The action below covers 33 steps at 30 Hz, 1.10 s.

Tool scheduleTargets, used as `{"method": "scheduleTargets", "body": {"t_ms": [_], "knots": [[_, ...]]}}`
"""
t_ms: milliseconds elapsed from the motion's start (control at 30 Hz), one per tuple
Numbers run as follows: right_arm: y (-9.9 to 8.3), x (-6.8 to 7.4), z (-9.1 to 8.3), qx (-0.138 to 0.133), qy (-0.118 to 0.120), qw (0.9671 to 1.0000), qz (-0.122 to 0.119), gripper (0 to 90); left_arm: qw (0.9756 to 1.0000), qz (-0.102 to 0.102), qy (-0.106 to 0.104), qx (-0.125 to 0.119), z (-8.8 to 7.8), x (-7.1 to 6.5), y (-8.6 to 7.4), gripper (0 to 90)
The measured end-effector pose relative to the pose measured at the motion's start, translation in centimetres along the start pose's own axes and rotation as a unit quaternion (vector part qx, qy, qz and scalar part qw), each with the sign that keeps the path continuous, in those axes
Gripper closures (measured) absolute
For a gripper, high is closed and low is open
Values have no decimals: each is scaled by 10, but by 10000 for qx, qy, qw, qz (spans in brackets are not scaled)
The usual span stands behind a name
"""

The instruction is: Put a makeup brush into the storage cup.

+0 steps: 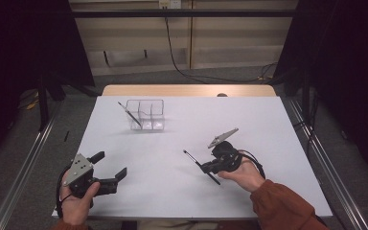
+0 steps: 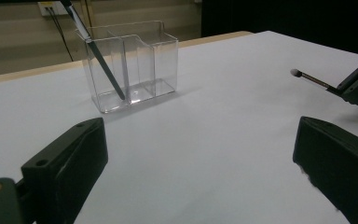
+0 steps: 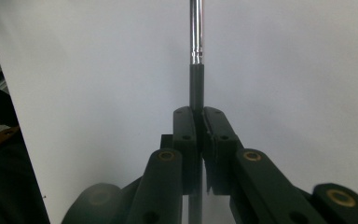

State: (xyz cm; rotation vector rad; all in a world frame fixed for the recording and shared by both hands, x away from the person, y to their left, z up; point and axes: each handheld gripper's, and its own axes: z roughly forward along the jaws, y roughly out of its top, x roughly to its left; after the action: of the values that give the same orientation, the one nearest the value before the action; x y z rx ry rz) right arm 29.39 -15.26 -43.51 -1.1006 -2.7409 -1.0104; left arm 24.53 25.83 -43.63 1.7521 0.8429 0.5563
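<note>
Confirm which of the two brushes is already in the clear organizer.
The brush leaning in the organizer's end compartment. The other brush is clamped in the right gripper above the table.

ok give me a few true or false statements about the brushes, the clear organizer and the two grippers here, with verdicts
1. The right gripper is shut on a thin brush. True.
2. The clear organizer holds nothing. False: a second brush leans in its left end compartment, as the high view shows it, tip sticking out over the rim.
3. The left gripper has its fingers spread apart with nothing between them. True.
4. The organizer lies tipped on its side. False: it stands upright on the white table.
5. The left gripper is touching the organizer. False: it is well short of it, near the table's front edge.
</note>
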Motion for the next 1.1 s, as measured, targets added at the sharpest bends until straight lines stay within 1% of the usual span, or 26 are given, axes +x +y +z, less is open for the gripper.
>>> {"method": "scheduleTargets", "body": {"t_ms": [67, 167, 233, 367, 500, 733, 867, 967, 1033, 1100], "knots": [[-2, -1, 0, -83, 45, 10000, 6, 846, 10000, -11, -4, -5, 0, 0, 0, 32], [-5, -2, 2, -203, 53, 9998, -20, 847, 10000, -15, -4, -4, 0, 0, 0, 32], [-6, -2, 1, -318, 60, 9995, 11, 846, 10000, -18, -5, -7, 0, 0, 0, 32], [-6, -1, -1, -552, 77, 9984, -36, 846, 10000, -24, -2, -8, 0, 0, 0, 32], [-7, 0, -3, -803, 83, 9967, -9, 846, 10000, -28, -7, -15, 0, 0, 0, 32], [-8, 0, -7, -1243, 90, 9922, -78, 846, 10000, -28, 4, -15, 0, 0, 0, 32], [-8, 1, -9, -1390, 135, 9902, -94, 846, 10000, -15, 5, -14, 0, 0, 0, 32], [-8, 1, -13, -1577, 155, 9873, -135, 846, 10000, -14, -9, -19, 0, 0, 0, 32], [-9, 1, -15, -1725, 160, 9848, -121, 846, 10000, -8, -10, -19, -1, 0, 0, 32], [-10, 1, -17, -1845, 169, 9826, -159, 846, 10000, 3, 1, -21, -1, 0, 0, 32]]}}
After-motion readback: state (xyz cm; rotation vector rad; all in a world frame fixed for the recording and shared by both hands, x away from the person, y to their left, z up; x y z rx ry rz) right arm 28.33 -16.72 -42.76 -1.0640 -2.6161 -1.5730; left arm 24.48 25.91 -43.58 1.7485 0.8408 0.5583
